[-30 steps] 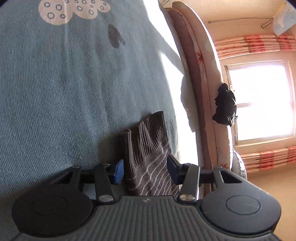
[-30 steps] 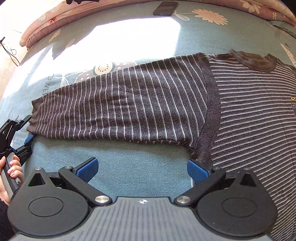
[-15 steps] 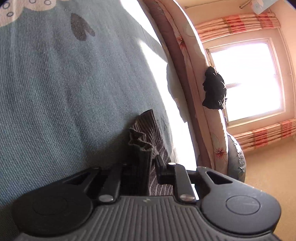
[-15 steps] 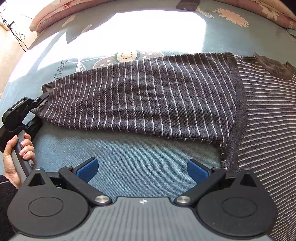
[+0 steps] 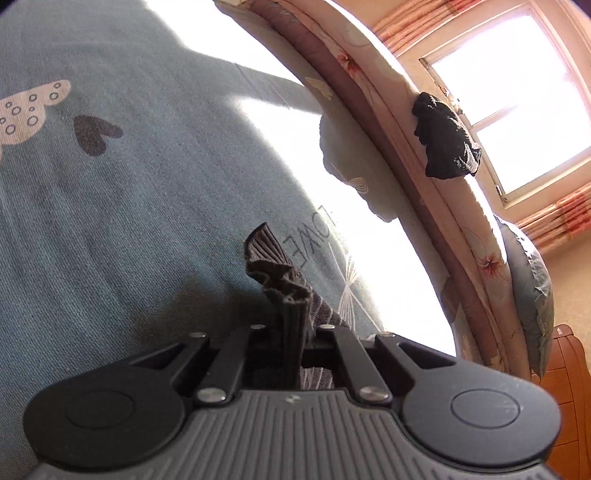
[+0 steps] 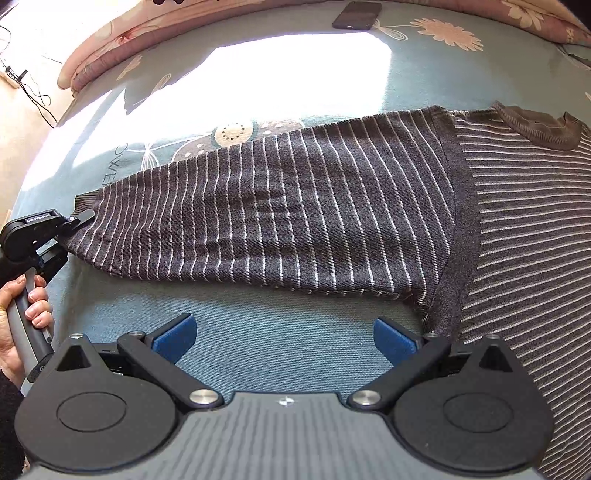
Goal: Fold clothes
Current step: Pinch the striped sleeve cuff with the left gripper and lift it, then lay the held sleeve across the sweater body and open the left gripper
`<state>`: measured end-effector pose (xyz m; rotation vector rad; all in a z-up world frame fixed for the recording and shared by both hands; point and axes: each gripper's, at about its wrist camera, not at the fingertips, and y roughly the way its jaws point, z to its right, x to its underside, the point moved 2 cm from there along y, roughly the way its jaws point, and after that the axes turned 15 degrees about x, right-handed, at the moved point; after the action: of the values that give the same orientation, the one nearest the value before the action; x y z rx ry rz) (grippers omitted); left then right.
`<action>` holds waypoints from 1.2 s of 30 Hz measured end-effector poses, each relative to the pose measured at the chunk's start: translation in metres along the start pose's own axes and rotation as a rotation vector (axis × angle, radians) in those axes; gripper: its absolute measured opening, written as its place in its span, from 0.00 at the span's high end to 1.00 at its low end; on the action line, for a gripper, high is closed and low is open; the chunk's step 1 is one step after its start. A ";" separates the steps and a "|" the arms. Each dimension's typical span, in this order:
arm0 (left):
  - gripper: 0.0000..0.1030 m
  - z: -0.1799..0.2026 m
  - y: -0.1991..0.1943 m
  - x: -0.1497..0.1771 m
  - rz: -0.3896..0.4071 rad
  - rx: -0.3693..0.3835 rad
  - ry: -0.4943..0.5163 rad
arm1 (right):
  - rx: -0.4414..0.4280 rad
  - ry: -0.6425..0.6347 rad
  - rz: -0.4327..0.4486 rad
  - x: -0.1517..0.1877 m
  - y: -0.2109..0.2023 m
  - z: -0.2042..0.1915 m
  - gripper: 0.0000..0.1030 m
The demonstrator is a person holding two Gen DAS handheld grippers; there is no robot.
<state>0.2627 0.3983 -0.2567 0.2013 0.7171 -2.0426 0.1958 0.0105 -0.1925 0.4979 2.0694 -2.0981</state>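
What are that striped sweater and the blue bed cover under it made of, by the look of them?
The striped sweater looks like a soft knit, perhaps wool or a blend: ribbed cuff and collar, a fuzzy matte face, and the cuff bunches easily where the left gripper pinches it. The bed cover looks like woven cotton, matte, with a fine visible weave and printed flowers.

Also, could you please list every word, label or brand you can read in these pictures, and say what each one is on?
"OWE": partial print on the blue bedsheet, at; further letters are hidden.
"Gen Robot.AI": white label on the left gripper, small, so the reading is uncertain.
The striped sweater and the phone show no readable text.
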 end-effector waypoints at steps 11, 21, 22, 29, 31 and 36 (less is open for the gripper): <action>0.96 0.136 0.011 0.047 -0.026 0.125 0.119 | 0.024 0.086 0.060 0.013 -0.015 0.113 0.00; 0.96 0.221 0.057 0.116 -0.108 0.215 0.152 | 0.054 0.205 0.086 0.042 -0.022 0.211 0.00; 0.96 0.229 0.062 0.123 -0.118 0.226 0.151 | 0.059 0.220 0.087 0.045 -0.022 0.221 0.00; 0.96 0.275 0.095 0.182 -0.207 0.248 0.201 | 0.088 0.316 0.087 0.065 -0.028 0.281 0.00; 0.96 0.285 0.106 0.200 -0.237 0.257 0.204 | 0.097 0.339 0.087 0.071 -0.029 0.298 0.00; 0.96 0.305 0.133 0.244 -0.309 0.260 0.219 | 0.115 0.383 0.077 0.086 -0.029 0.332 0.00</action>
<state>0.2775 -0.0029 -0.1621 0.4954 0.6428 -2.4356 0.0639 -0.3072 -0.1970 1.0529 2.0765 -2.2247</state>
